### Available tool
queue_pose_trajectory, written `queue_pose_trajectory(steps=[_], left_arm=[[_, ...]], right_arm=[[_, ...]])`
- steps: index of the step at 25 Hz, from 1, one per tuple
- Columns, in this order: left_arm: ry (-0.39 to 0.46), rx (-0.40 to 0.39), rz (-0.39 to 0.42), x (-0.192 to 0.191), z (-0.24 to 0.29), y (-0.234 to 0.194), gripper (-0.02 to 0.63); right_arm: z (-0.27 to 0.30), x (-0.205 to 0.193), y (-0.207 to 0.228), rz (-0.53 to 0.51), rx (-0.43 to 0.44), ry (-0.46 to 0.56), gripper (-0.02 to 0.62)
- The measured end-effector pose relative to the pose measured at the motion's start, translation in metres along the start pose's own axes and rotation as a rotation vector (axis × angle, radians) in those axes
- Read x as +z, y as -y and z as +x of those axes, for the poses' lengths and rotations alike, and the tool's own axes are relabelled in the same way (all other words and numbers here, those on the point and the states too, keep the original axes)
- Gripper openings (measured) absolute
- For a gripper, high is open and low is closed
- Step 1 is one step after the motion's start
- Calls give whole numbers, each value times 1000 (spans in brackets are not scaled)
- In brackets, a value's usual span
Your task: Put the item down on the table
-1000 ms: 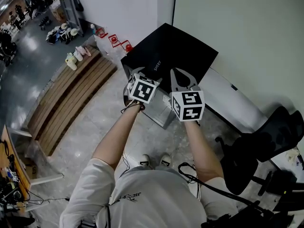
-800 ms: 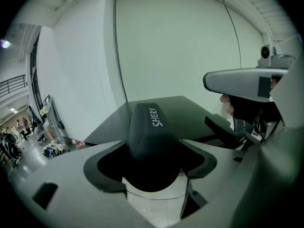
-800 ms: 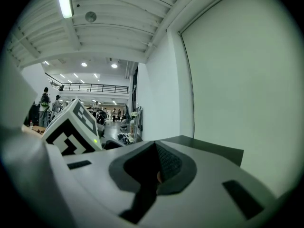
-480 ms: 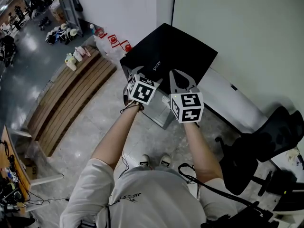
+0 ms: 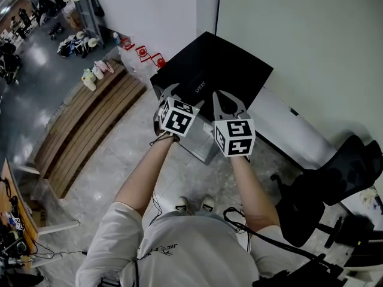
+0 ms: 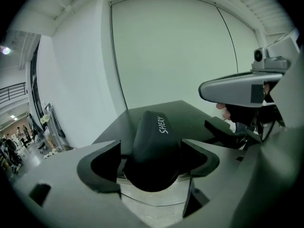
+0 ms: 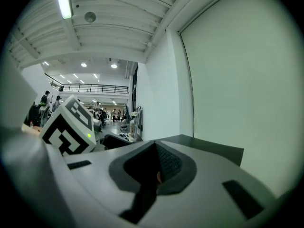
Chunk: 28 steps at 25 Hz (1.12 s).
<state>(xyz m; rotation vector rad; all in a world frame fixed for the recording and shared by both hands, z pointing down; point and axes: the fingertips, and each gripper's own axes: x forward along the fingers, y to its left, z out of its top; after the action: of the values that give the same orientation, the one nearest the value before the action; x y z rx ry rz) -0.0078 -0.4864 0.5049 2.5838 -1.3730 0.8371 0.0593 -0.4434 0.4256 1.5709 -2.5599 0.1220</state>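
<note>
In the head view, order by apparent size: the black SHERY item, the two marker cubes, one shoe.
1. black SHERY item.
2. right marker cube and left marker cube: nearly alike, unranked; both nearest the camera.
3. shoe, down on the floor.

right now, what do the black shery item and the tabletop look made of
Black item: soft-looking matte shell, maybe fabric or faux leather; rounded edges, no glare, white printed lettering. Tabletop: hard, smooth black board, possibly laminate; flat, crisp edges, faint sheen.
</note>
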Motion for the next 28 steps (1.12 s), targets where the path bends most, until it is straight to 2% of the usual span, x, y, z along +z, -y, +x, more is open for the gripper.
queue_pose_trajectory(steps=[4, 12, 15, 17, 20, 24, 28], left_arm=[[36, 11, 11, 9, -16, 0, 383], [197, 10, -23, 21, -101, 22, 370], [252, 65, -34, 17, -117, 18, 274], [312, 107, -58, 13, -136, 22, 137], [382, 147, -72, 1, -173, 46, 10], [394, 142, -90, -28, -199, 88, 6], [367, 159, -156, -55, -201, 98, 6]], right_arm=[[-3, 4, 1, -12, -9, 7, 3], [-55, 14, -12, -6, -19, 56, 3], [-77, 13, -27, 15, -11, 77, 3], [-94, 9, -38, 26, -9, 87, 3], [-120, 0, -57, 44, -11, 96, 3], [-145, -28, -85, 57, 0, 62, 3], [-151, -63, -96, 117, -6, -1, 3]])
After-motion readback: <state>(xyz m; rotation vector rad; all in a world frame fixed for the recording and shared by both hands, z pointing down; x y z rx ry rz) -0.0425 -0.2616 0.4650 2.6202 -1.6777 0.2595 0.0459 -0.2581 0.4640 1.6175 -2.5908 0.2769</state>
